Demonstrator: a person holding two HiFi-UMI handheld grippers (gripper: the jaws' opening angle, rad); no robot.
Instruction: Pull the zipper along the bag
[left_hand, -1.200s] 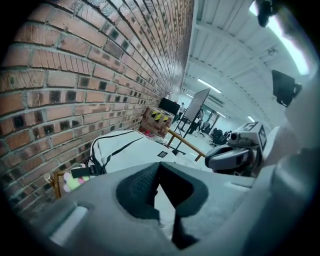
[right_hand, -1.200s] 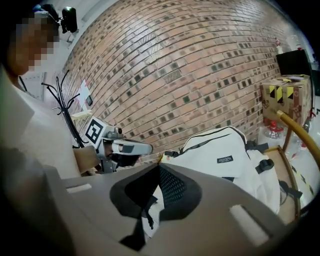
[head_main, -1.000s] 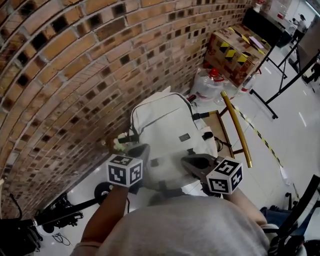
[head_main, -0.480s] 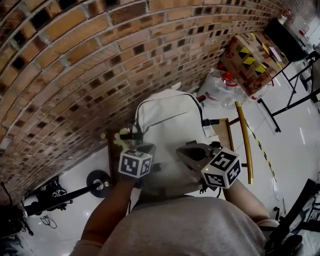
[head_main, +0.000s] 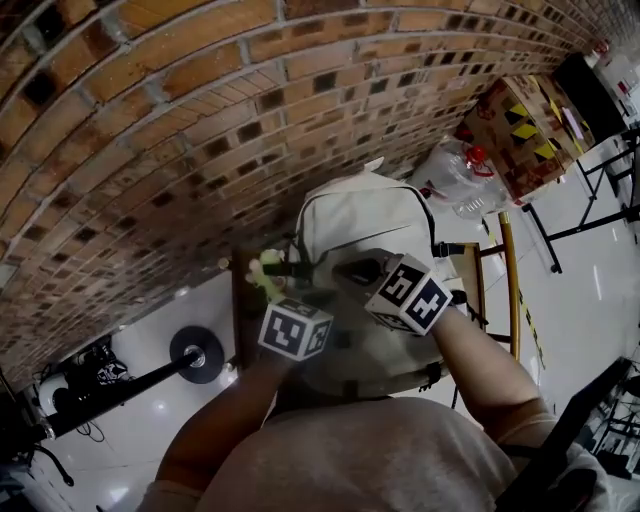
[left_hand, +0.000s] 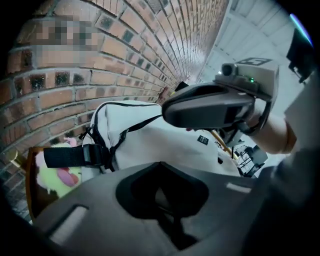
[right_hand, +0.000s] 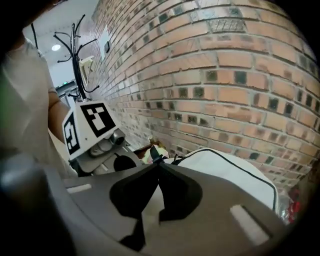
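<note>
White bag (head_main: 365, 215) is sitting on a chair (head_main: 241, 310) against the brick wall (head_main: 150, 150), its zipper (right_hand: 205, 149) curving round the top. Likely fault: a pull on the zipper is dragging the unbraced bag off the seat. Right tongs (right_hand: 158, 164), closed together with nothing between, are angling down at the bag's upper corner; left tongs (left_hand: 160, 166), likewise closed, are pointing down at its near side

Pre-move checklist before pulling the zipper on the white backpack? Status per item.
1. Right gripper jaws closed: ok.
2. Zipper pull pinched in them: cannot tell; a black tab shows at the tips.
3. Left gripper jaws closed: ok; hold on the backpack: cannot tell.
4. Backpack seated on the chair by the brick wall: ok.
5. Plush toy not between either pair of jaws: ok.
</note>
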